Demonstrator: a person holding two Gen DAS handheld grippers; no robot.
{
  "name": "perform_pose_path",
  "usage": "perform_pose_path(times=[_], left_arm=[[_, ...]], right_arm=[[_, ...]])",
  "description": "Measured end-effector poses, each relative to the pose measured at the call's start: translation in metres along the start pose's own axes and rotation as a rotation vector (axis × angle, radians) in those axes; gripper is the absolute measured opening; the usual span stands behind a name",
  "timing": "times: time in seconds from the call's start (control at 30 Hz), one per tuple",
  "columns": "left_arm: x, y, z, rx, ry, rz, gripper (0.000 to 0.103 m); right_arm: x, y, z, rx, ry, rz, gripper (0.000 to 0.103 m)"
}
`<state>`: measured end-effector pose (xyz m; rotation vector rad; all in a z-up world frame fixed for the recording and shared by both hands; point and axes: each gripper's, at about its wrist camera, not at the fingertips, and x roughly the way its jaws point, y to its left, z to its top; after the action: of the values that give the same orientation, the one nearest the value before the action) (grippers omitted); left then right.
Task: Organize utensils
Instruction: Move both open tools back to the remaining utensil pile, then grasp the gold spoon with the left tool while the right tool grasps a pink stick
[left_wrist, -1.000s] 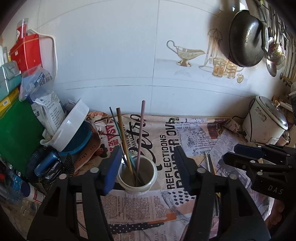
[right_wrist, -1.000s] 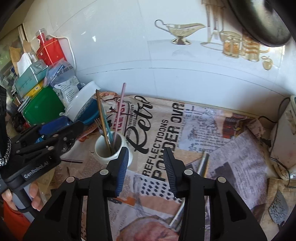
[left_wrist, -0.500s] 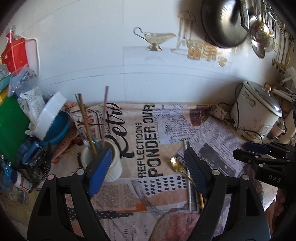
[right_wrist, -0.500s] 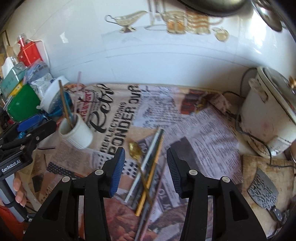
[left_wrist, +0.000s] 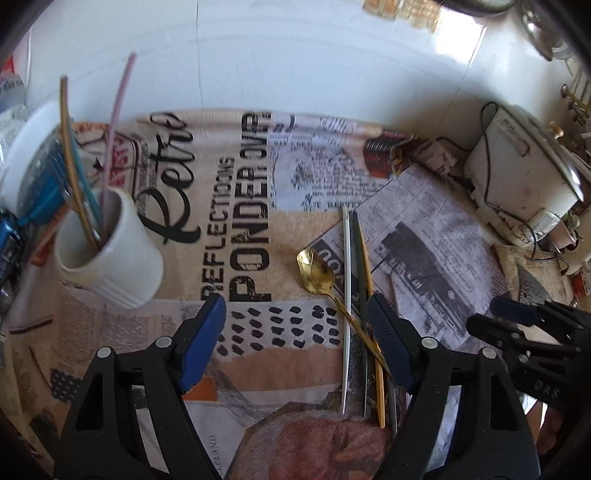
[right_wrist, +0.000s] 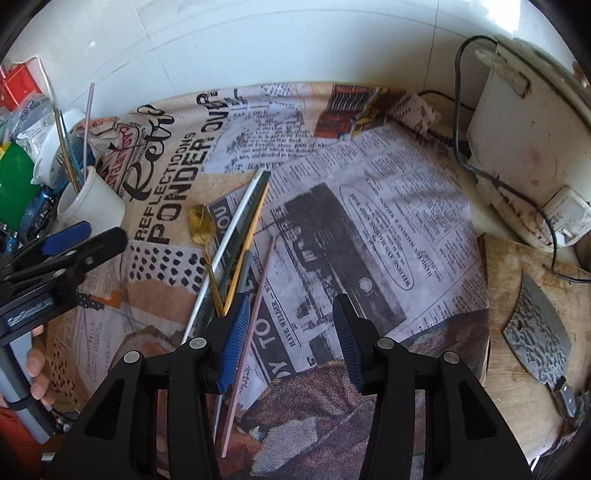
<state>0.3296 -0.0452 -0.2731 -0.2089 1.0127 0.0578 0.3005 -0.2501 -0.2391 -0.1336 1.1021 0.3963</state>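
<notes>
While both hands are angled down at the counter, the whole surface is covered by a printed cloth (left_wrist: 258, 221) with a retro newspaper collage, soft and a bit rumpled at the far edge. The left gripper (left_wrist: 295, 332) has black plastic arms with ribbed blue pads, and its jaws are closing a little from pretty wide, with nothing between them, just cloth underneath. The right gripper (right_wrist: 288, 332) is the same build, jaws partly apart and empty, hovering over the newsprint part of the cloth. The loose utensils sit in a bundle in the middle of the cloth: a shiny gold spoon (left_wrist: 317, 273) with a crinkly, leaf-shaped bowl and a thin handle, its handle crossing under or over a white chopstick (left_wrist: 346, 314), a dark chopstick (left_wrist: 360, 280) and a yellowish one (left_wrist: 369, 273), all long and slim and lying nearly parallel. In the right wrist view a matte pink chopstick (right_wrist: 255, 314) lies just beside that bundle, running right past the right gripper's left pad. Off to the left stands a chunky white ceramic cup (left_wrist: 110, 254), glossy with ridges near its base, already holding a few sticks upright: pink, brownish and teal. At the right there's a grubby white rice cooker (right_wrist: 524, 147) with a black cord, and a cleaver blade with a hammered texture (right_wrist: 539, 332) on a wooden board (right_wrist: 502, 266).
</notes>
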Motion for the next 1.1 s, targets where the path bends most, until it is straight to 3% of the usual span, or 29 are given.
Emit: perform_pose_path(times=[0.17,0.53,0.8,0.93,1.1], left_arm=[[0.045,-0.006,0.004,-0.03,0.095,0.009,0.066],[0.1,-0.021,0.018,-0.043,0.175,0.06,0.057],[0.11,-0.036,0.019,-0.014,0.104,0.155,0.053],[0.109,-0.043,0.017,0.0,0.079,0.143,0.035],[0.108,-0.04,0.017,0.037,0.085,0.096,0.034]], right_arm=[[0.013,-0.006,-0.005,0.001,0.032,0.026,0.043],[0.028,-0.017,-0.005,0.027,0.069,0.078,0.043],[0.032,-0.018,-0.006,0.053,0.085,0.098,0.043],[0.036,-0.016,-0.006,0.064,0.094,0.103,0.043],[0.048,-0.004,-0.007,0.067,0.124,0.126,0.043]])
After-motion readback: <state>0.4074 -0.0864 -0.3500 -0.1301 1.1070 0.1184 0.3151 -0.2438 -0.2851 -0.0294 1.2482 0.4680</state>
